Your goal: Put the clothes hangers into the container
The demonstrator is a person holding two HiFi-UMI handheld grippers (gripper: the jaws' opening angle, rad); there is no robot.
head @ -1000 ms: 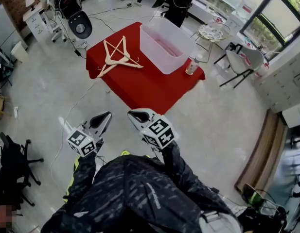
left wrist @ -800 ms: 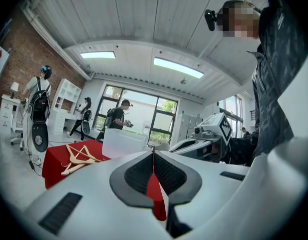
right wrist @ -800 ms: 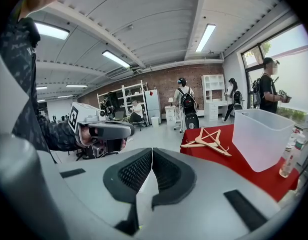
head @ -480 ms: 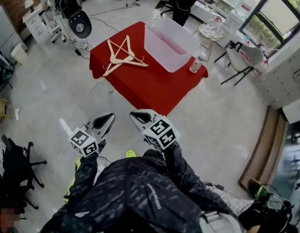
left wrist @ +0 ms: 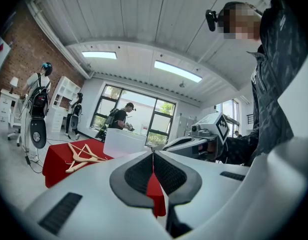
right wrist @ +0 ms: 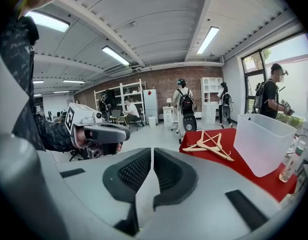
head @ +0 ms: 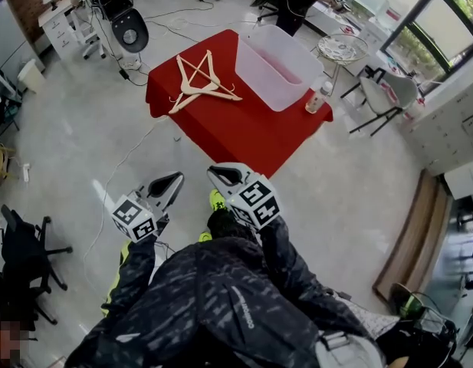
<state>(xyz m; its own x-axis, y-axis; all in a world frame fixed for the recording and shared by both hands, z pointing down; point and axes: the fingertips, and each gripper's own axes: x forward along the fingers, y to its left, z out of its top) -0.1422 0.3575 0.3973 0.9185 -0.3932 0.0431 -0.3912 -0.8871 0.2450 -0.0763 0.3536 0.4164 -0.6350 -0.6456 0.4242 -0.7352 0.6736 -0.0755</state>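
Red tablecloth (head: 228, 133) — tan hangers (head: 199, 84), whitish container (head: 276, 73).

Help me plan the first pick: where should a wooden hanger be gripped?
Probably from above, on the arm end jutting from the wooden hangers toward the left edge of the red table: they lie flat, crossed; that end is free.

The person wears a dark jacket (head: 221, 305) streaked with grey, its sleeves (head: 136, 271) long, and bright yellow-green shoes (head: 215, 199). The left gripper (head: 177, 176) and right gripper (head: 213, 172) have smooth white shells (with black ribbed pads (right wrist: 131, 171) inside), and each carries a cube (head: 257, 202) with black-and-white square markers.
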